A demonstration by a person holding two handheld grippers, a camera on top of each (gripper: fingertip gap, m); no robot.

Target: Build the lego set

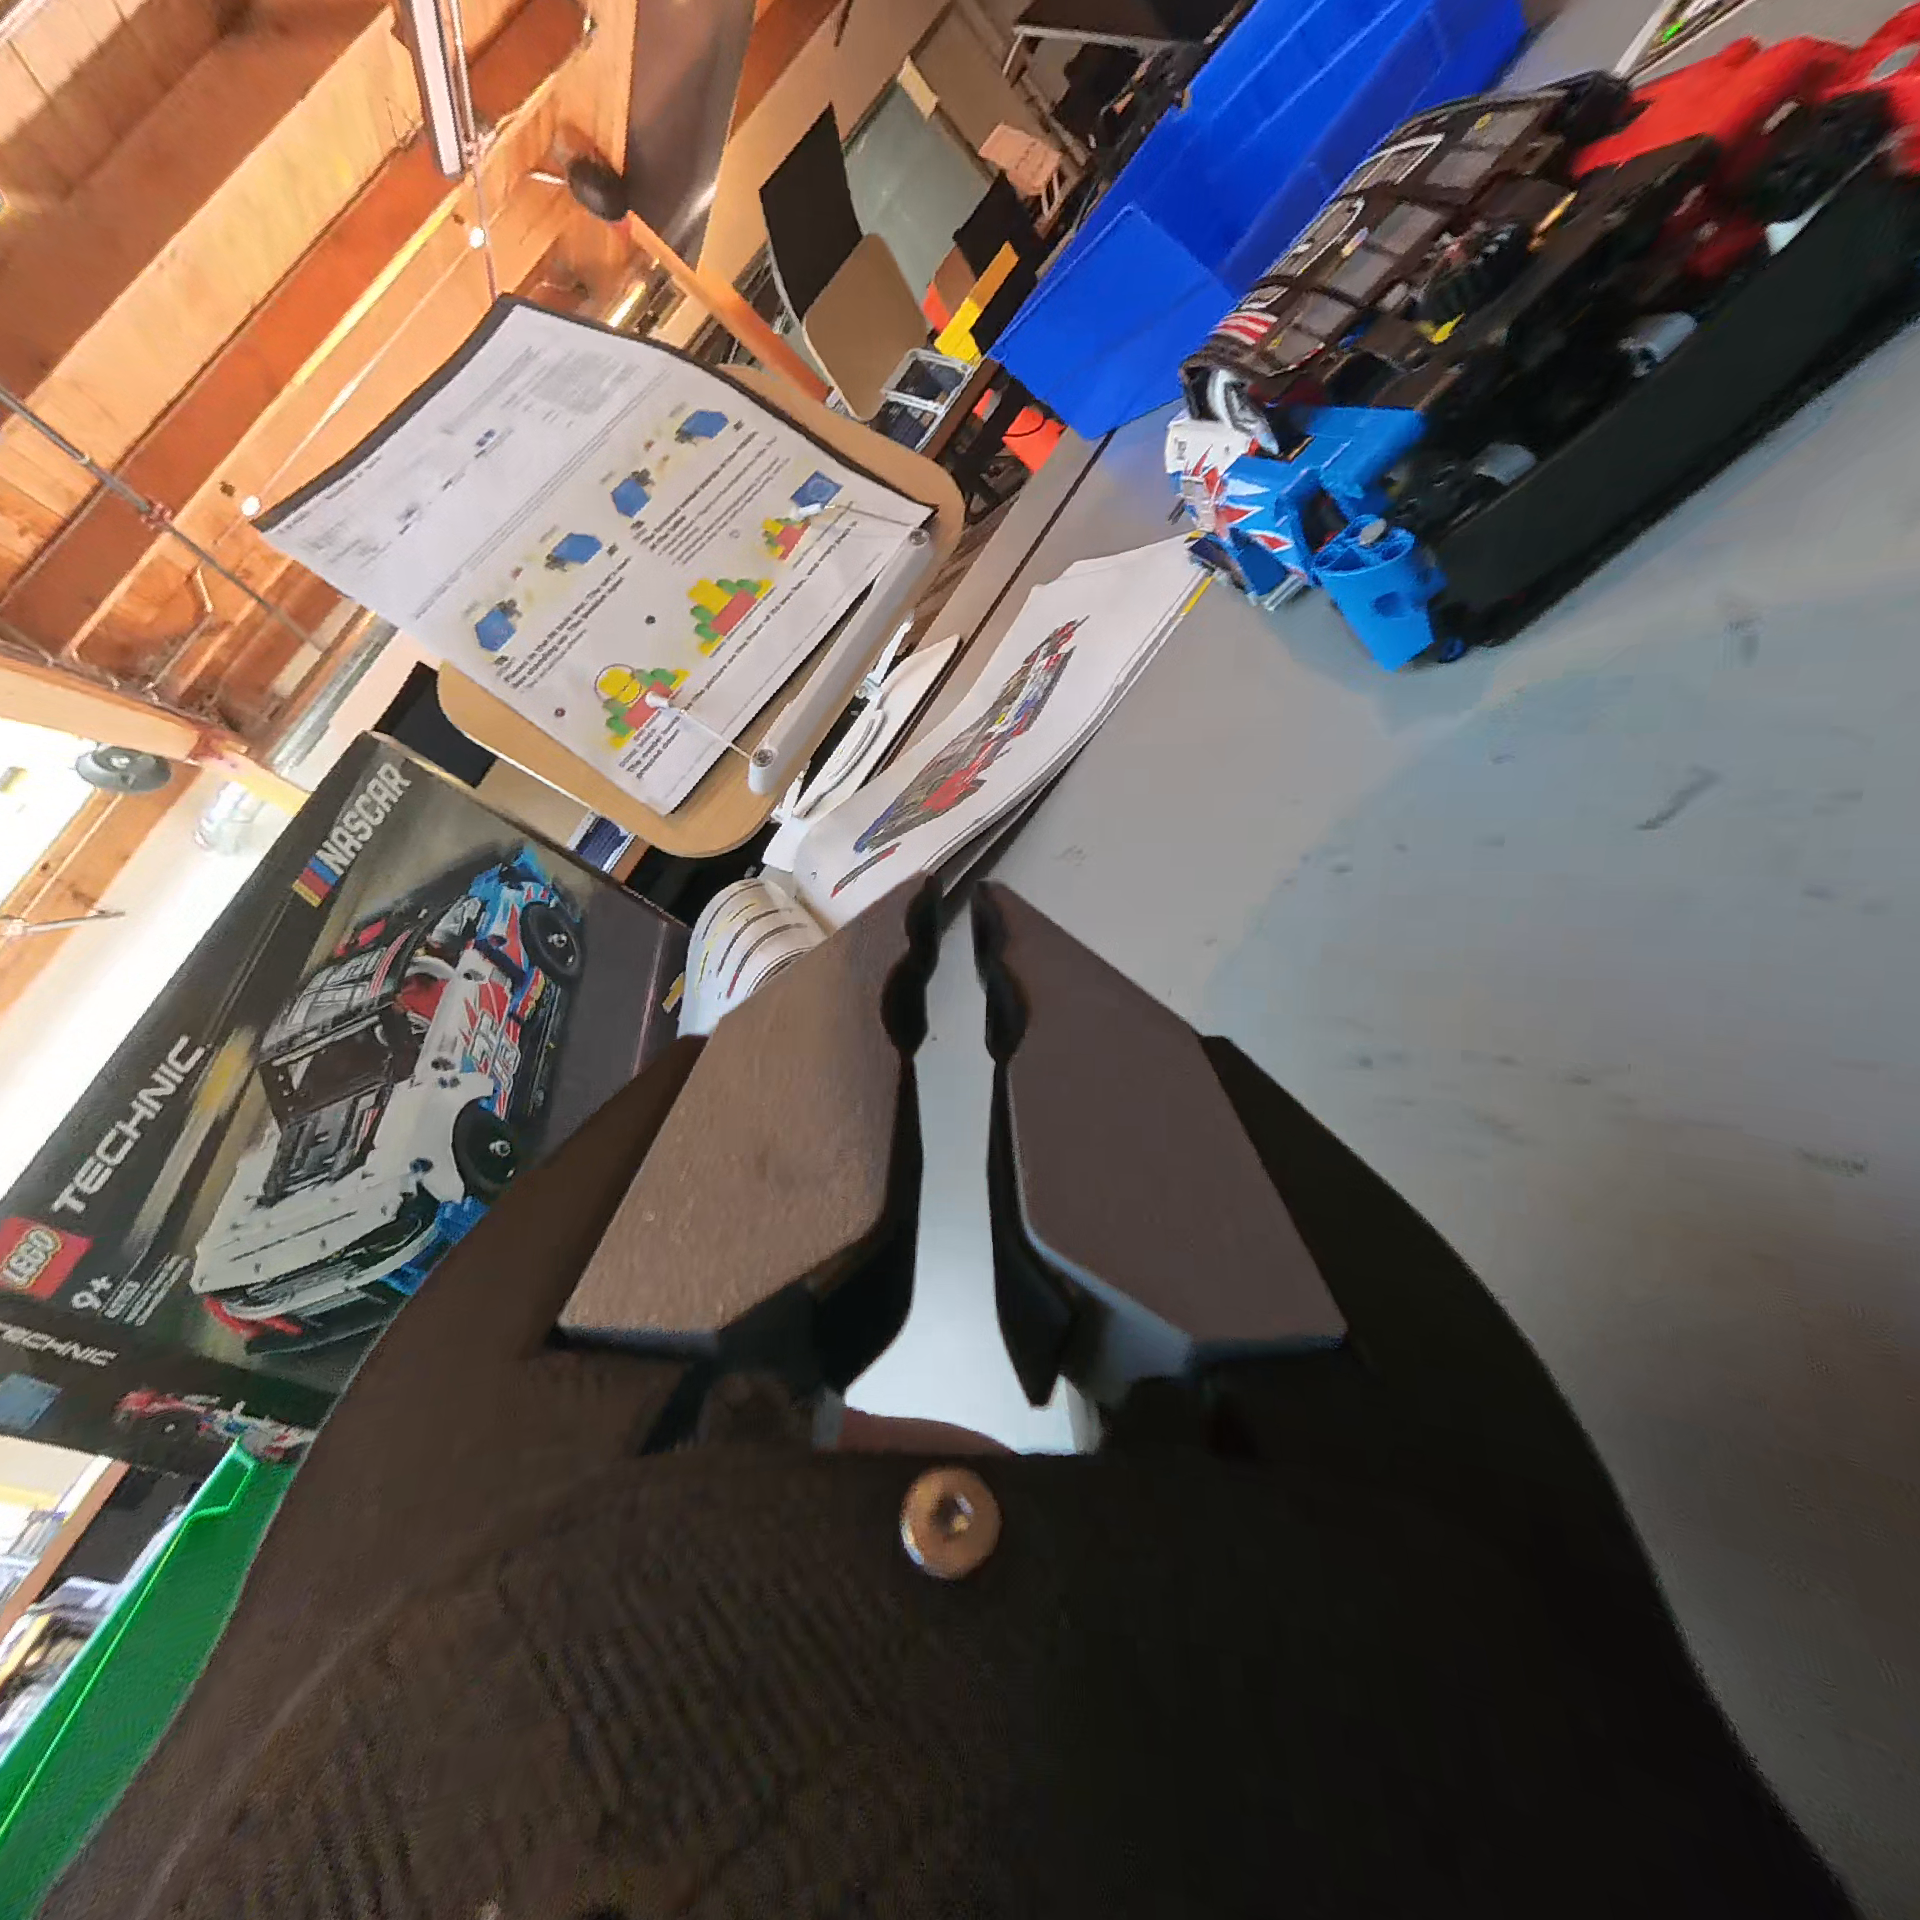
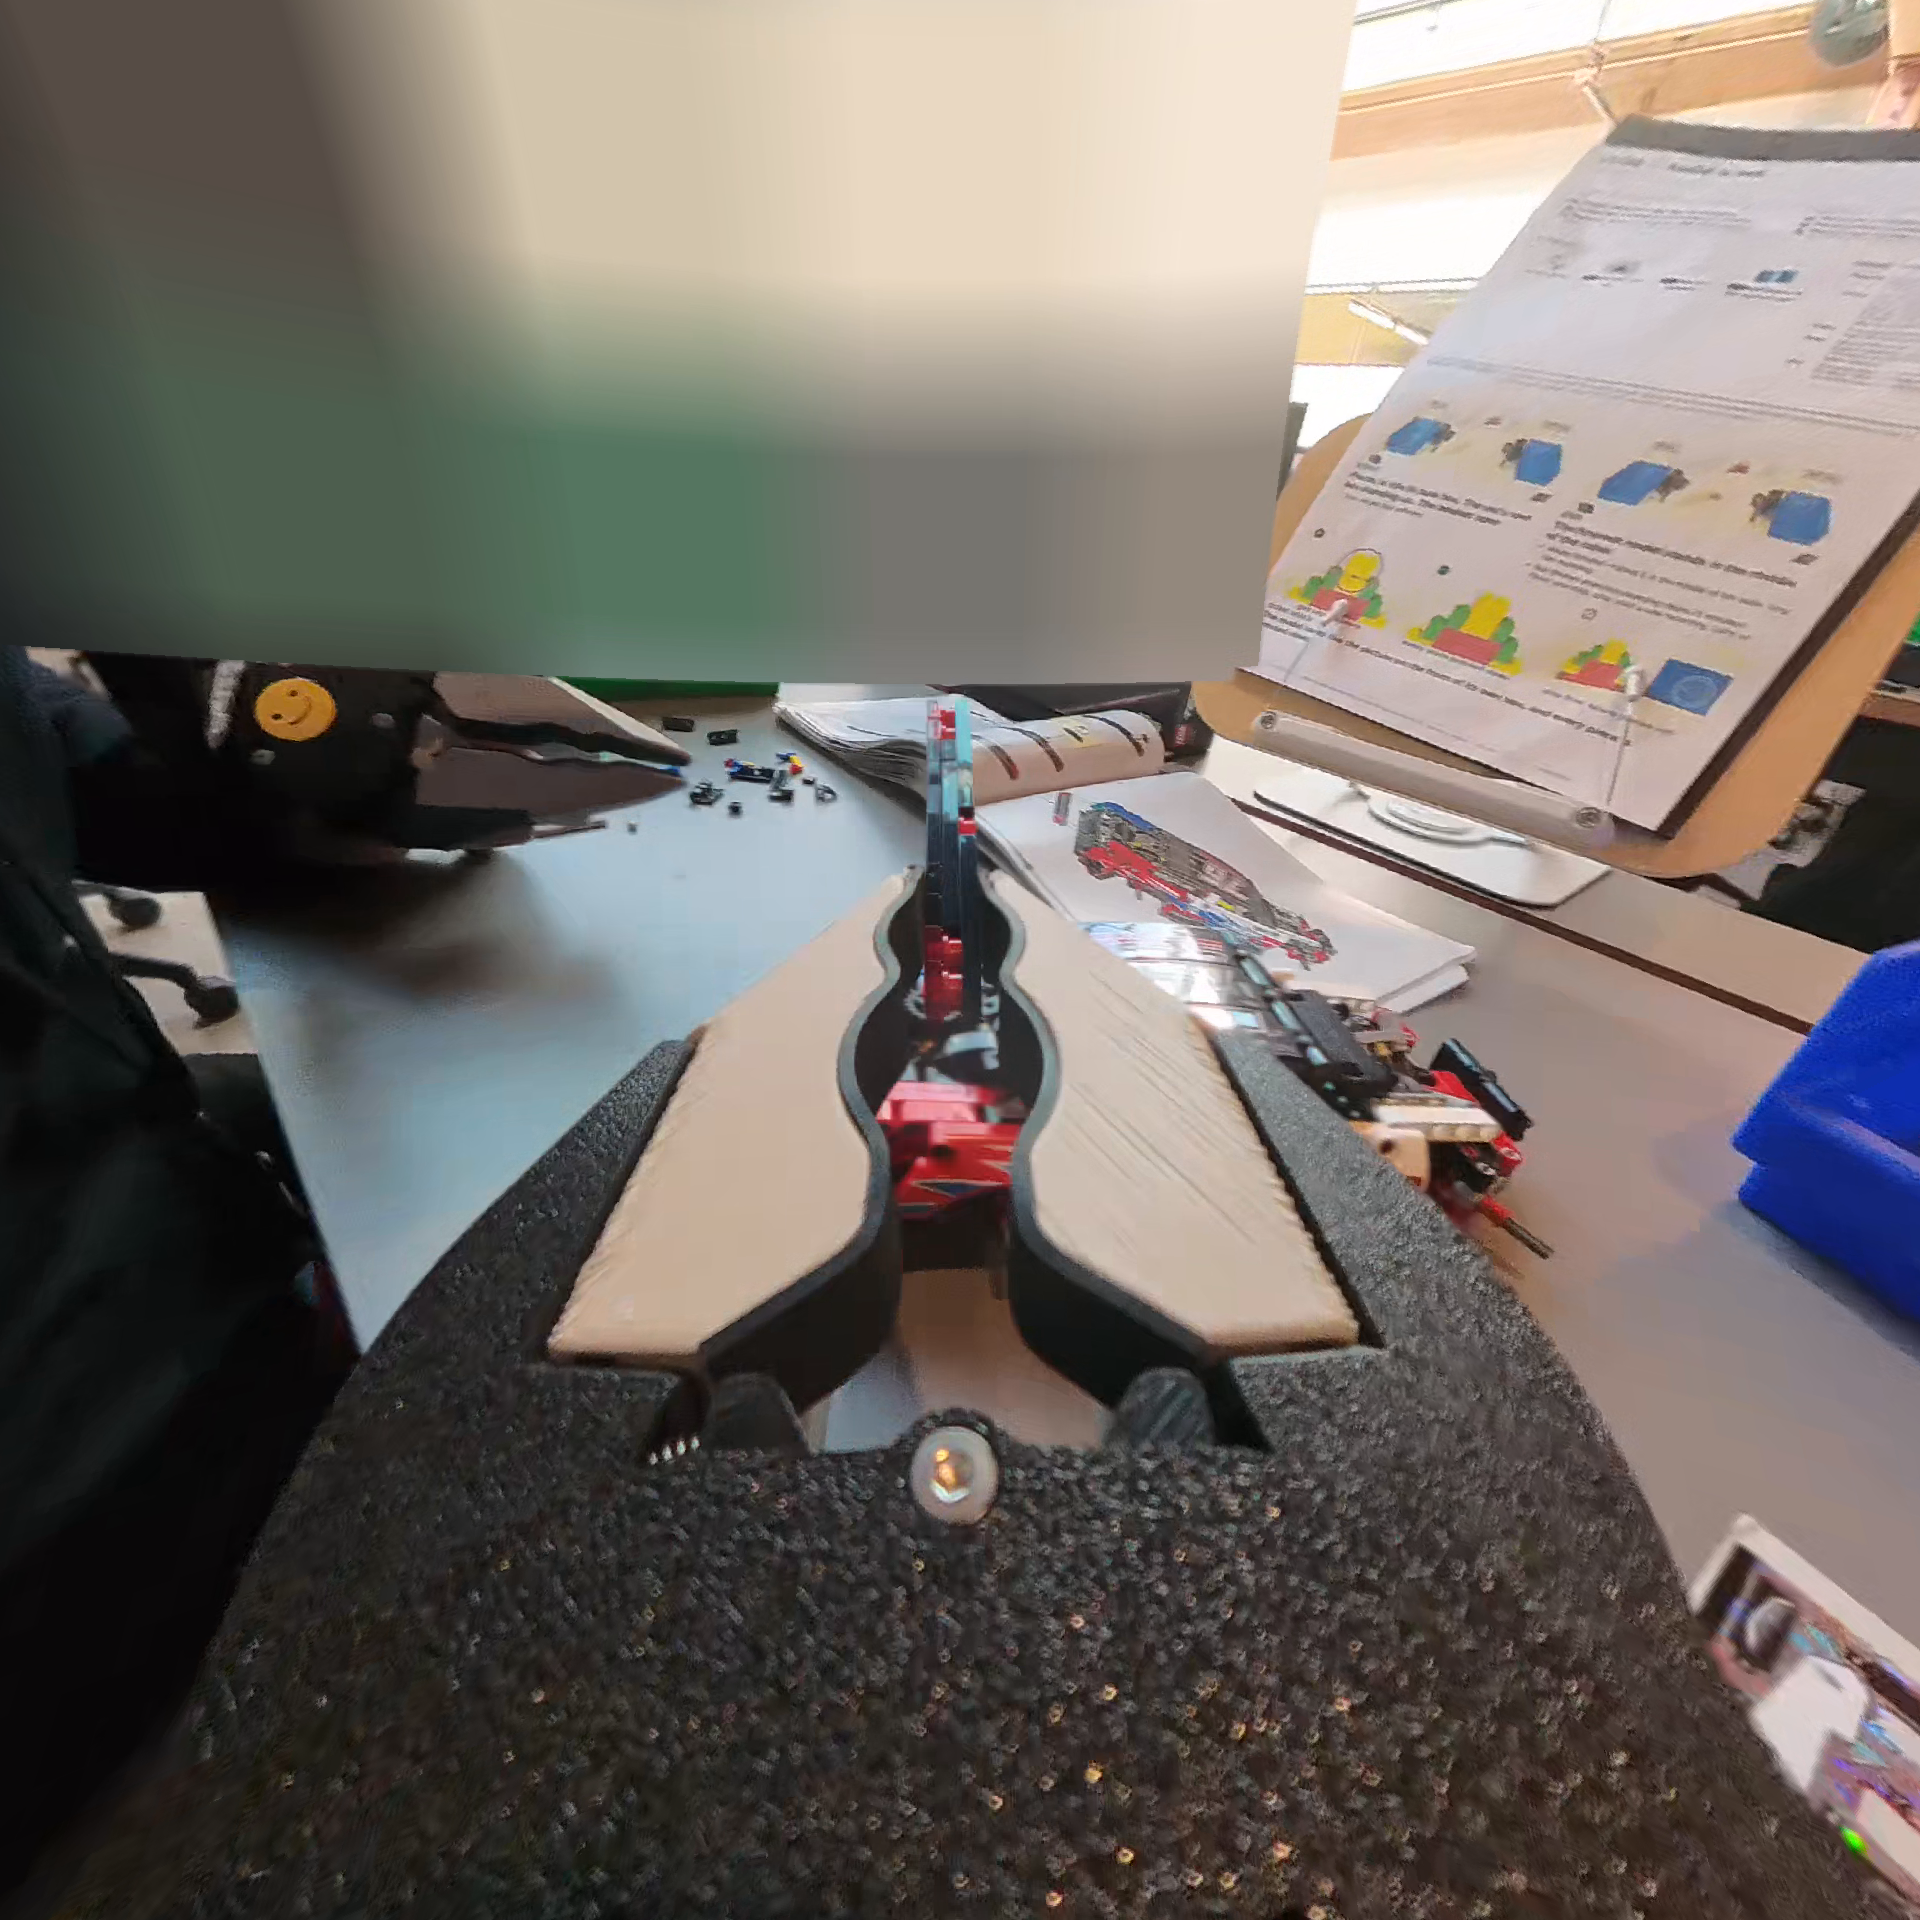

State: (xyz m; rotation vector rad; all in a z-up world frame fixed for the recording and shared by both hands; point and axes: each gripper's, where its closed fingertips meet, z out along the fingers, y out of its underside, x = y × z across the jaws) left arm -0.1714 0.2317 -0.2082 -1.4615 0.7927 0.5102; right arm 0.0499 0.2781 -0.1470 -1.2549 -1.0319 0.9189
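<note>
The right gripper point(image 2: 951, 914) fingers clamp a red-and-black subassembly point(image 2: 948, 997), the left gripper point(image 1: 951, 914) fingers nearly closed and empty, while loose parts point(image 2: 753, 779) ahead suggest much building remains.

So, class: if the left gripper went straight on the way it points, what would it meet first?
Probably the open white instruction booklet lying just past the left gripper tips, though depth is unclear.

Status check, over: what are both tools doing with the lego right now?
Left tool nearly shut, empty. Right tool shut on red-black lego panel. Loose pieces ahead.
</note>
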